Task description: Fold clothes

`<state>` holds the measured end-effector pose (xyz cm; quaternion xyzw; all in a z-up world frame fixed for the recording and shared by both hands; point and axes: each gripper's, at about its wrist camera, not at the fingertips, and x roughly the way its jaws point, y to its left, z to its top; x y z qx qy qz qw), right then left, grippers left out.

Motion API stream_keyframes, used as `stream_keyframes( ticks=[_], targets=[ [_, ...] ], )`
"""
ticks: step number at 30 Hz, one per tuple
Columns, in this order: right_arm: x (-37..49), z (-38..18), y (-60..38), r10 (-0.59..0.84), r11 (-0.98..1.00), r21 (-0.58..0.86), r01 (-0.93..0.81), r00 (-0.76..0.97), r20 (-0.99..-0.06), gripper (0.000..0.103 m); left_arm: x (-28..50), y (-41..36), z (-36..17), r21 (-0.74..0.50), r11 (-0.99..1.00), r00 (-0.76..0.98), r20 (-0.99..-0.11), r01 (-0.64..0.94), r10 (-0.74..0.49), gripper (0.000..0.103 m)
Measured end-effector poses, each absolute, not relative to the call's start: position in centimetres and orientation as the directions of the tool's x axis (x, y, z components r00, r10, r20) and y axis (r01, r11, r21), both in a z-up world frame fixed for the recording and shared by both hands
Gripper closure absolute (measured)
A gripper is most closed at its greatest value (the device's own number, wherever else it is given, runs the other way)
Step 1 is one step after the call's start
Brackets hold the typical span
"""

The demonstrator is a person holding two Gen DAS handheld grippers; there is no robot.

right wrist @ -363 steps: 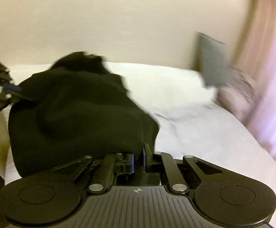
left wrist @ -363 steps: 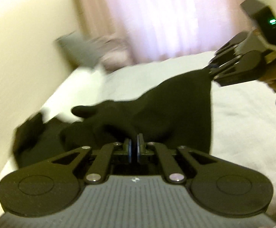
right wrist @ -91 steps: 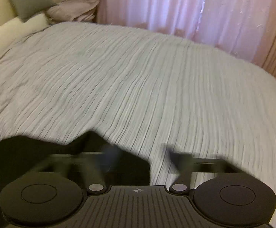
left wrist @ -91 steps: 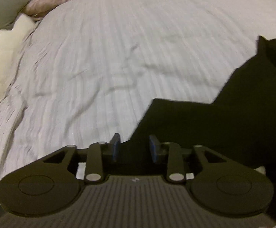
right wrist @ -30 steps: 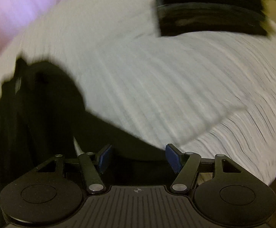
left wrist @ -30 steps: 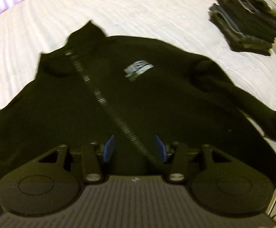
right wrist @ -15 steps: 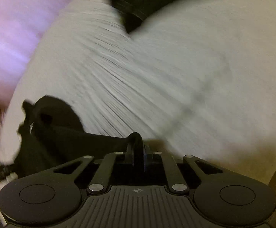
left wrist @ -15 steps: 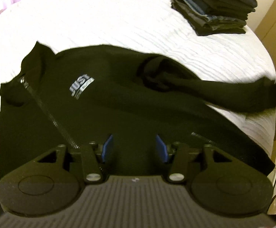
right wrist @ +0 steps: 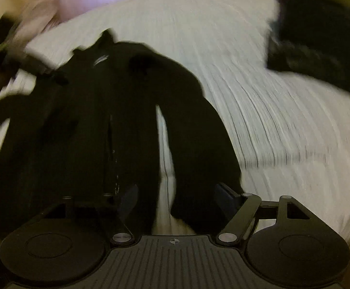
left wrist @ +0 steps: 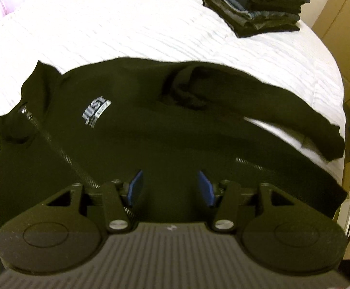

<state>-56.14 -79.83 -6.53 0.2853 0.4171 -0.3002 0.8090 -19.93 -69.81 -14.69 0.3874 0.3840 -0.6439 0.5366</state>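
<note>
Closest to us, our left gripper [left wrist: 169,185] hangs over the lower part of the black jacket [left wrist: 151,130], with its jaws wide apart and nothing between them. Our right gripper [right wrist: 175,198] is low at the cuff end of one sleeve [right wrist: 199,144]; its jaws stand apart too. The cuff lies just at them, but the right wrist view is blurred and we cannot tell if the cloth is really inside.

The jacket lies spread on the white bed [left wrist: 126,24], front side up, with the zipper [left wrist: 61,154] running across the chest and a pale logo [left wrist: 95,112] beside it. The sleeve lies out toward the edge of the bed, with a strip of sheet showing between it and the body.

We think the main risk is at this edge. If we close the right jaws too early, they may take only a thin fold of the cuff, and it can slip out when we carry the sleeve across the chest. Then the sleeve may fall over the side of the bed. The jaws could also catch the sheet together with the cuff and drag it.

Farther away, the stack of folded clothes [left wrist: 257,2] stands near the far corner. A wide swing of the sleeve could perhaps disturb it.
</note>
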Motion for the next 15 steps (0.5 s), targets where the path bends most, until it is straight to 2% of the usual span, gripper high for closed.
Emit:
stream_keyframes(
  ticks=[4,7,9,10,11,12,13,15],
  targets=[
    [-60.4,-9.0,-82.3,-0.313,0.289,0.409,0.865,0.490,-0.814,0.029,-20.0,-69.1,-15.0,-0.075,-0.133,-0.120,-0.919,0.988,-0.375,0.056],
    [-63.3,-12.7,-83.6,-0.322,-0.019,0.531,0.847,0.498,-0.805,0.029,-20.1,-68.5,-15.2,-0.072,-0.136,-0.117,-0.925,0.988,-0.360,0.055],
    [-64.1,-14.7,-84.3,-0.297,-0.129,0.576,0.807,0.523,-0.799,0.029,-20.3,-68.4,-15.2,-0.071,-0.144,-0.119,-0.927,0.987,-0.357,0.055],
    [-64.1,-14.9,-84.7,-0.289,-0.146,0.591,0.794,0.537,-0.793,0.034,-20.5,-68.5,-15.1,-0.071,-0.149,-0.121,-0.926,0.986,-0.357,0.055],
    [-64.2,-15.2,-85.2,-0.281,-0.162,0.605,0.779,0.551,-0.786,0.054,-20.7,-68.5,-15.0,-0.071,-0.155,-0.122,-0.926,0.985,-0.357,0.055],
    [-64.2,-15.5,-85.6,-0.274,-0.179,0.619,0.765,0.565,-0.778,0.084,-20.8,-68.5,-15.0,-0.070,-0.161,-0.124,-0.926,0.984,-0.356,0.055],
    [-64.2,-14.4,-86.1,-0.303,-0.159,0.618,0.770,0.558,-0.772,0.090,-21.0,-68.5,-14.9,-0.070,-0.166,-0.126,-0.925,0.984,-0.357,0.054],
    [-63.6,-9.9,-86.8,-0.424,-0.018,0.579,0.815,0.518,-0.743,0.091,-21.0,-68.7,-14.6,-0.071,-0.171,-0.130,-0.923,0.983,-0.363,0.054]
  ],
)
